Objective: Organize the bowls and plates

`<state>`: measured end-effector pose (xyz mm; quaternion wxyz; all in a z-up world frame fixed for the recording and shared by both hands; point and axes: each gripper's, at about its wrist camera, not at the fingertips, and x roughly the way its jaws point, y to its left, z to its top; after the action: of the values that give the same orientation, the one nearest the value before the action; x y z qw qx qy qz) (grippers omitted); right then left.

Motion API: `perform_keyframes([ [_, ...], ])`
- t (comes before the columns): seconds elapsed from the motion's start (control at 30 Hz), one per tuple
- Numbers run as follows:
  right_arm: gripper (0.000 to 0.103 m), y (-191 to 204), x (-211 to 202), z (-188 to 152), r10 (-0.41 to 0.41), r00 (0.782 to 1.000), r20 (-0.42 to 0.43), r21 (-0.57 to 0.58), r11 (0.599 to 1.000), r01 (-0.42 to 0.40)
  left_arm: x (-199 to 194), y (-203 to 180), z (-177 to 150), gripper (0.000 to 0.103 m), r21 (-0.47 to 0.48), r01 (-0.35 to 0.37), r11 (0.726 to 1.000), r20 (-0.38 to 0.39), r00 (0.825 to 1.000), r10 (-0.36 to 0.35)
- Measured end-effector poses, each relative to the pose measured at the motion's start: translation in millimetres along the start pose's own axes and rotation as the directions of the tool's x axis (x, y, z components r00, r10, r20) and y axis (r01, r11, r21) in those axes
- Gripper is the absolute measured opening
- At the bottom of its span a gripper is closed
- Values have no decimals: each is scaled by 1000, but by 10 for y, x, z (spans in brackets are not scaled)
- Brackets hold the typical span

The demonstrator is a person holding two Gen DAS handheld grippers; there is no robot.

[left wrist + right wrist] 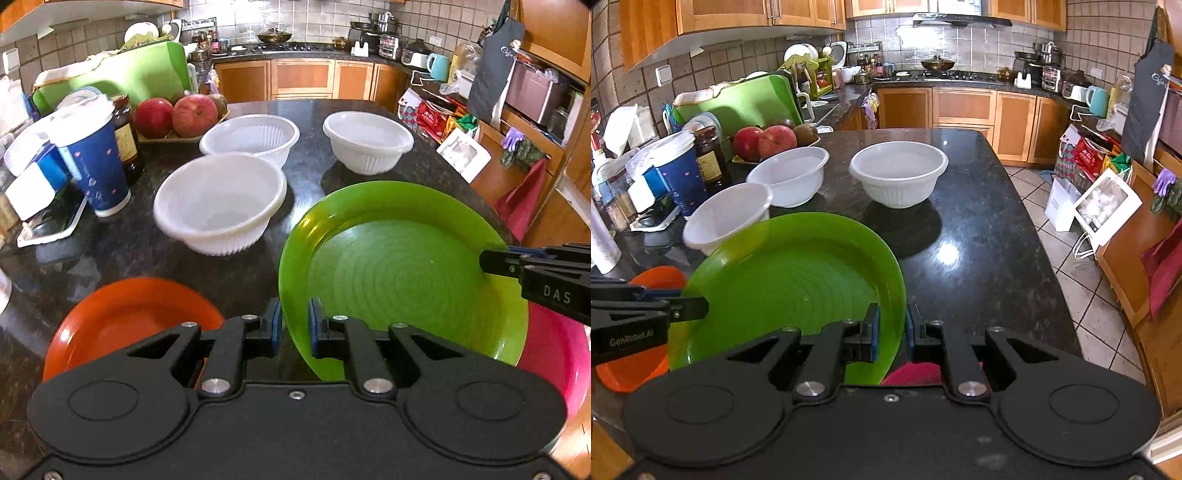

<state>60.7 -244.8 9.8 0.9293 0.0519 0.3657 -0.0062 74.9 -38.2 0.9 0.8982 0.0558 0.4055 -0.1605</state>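
Three white bowls stood on the dark stone surface (979,229), all empty: a near bowl (221,206), a middle bowl (251,138) just behind it and close enough that their rims nearly met, and a far bowl (367,142) apart to the right. A green plate (406,273), also empty, was held tilted above the surface, the left claw (295,326) clamped on its near-left rim and the right claw (892,330) clamped on its opposite rim. Beneath it lay an orange plate (125,321) to the left and a pink plate (557,354) to the right, the green plate covering part of each. Along the left edge crowded a blue paper cup (92,155) with a lid, a dark jar (125,136) behind it, and a tray of apples (177,114). A green cutting board (136,74) leaned further back.
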Motion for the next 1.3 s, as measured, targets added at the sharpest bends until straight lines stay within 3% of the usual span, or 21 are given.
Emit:
perform_keyframes([
  [0.37, 16, 103, -359, -486, -60, 998, 13, 75, 995, 59, -207, -73, -315, 19, 69, 40, 997, -9, 999, -39],
  [0.8, 16, -411, -660, -779, -162, 987, 13, 174, 972, 157, -205, -694, -362, 19, 120, 116, 986, -23, 993, -114],
  [1.1, 16, -947, -687, -790, -174, 985, 13, 166, 971, 169, -66, -1132, -322, 19, 107, 96, 990, -34, 995, -93],
  [1.3, 16, -1155, -607, -787, -135, 991, 8, 146, 980, 132, -21, -1244, -352, 19, 81, 50, 995, -33, 998, -48],
])
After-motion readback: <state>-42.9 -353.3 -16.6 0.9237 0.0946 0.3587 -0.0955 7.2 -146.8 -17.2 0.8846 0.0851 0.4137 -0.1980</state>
